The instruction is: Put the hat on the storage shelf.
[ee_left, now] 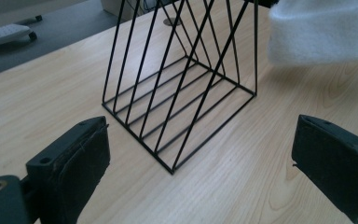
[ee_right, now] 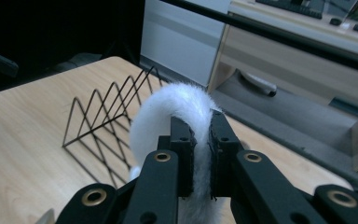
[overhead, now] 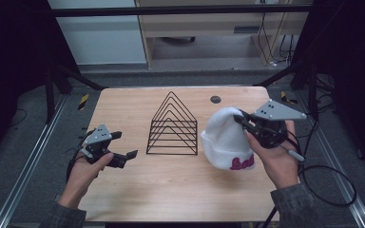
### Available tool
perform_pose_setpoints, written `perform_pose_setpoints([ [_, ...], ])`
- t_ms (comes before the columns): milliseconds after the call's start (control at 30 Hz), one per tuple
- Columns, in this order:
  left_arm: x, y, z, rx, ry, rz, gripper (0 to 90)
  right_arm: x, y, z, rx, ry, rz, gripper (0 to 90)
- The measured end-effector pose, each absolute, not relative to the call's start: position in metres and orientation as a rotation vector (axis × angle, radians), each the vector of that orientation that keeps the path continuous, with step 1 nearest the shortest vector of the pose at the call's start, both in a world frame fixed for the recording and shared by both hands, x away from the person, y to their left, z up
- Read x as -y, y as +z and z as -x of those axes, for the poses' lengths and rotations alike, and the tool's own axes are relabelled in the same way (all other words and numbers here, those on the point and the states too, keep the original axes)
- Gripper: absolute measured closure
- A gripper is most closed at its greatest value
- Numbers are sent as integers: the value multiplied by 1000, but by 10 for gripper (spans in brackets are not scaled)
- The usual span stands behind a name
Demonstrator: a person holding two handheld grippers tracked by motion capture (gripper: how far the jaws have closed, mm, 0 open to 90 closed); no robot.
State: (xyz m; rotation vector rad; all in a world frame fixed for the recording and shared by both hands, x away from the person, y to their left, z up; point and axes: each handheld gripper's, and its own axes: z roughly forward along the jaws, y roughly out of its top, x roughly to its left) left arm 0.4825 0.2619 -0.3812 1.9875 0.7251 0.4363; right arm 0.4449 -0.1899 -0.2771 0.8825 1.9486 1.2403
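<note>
High view: right gripper pinches white beanie w/ thin bite — may slip; left gripper spread, empty — wire rack unsteadied.

Black tongs, grey three-cornered plates, trailing cables, grey sleeves

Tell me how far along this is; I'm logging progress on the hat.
Done: the right gripper has shut on the white beanie and holds it up beside the black wire rack. In hand: the beanie hangs clear of the rack. Left: probably setting it on the rack; the left gripper waits open.
</note>
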Motion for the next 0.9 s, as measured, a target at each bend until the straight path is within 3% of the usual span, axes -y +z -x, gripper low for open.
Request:
perform_pose_setpoints([
  [533,-238,-328,-502,-647,424,-2072,81,171,-216,-483,-1905,1212,-889,834],
  [733,-216,-312,-511,-604,518,-2086,117,161,-192,-495,-1866,1245,-862,834],
  [900,-215,-303,-516,-620,515,-2050,124,157,-183,-505,-1869,1290,-847,834],
])
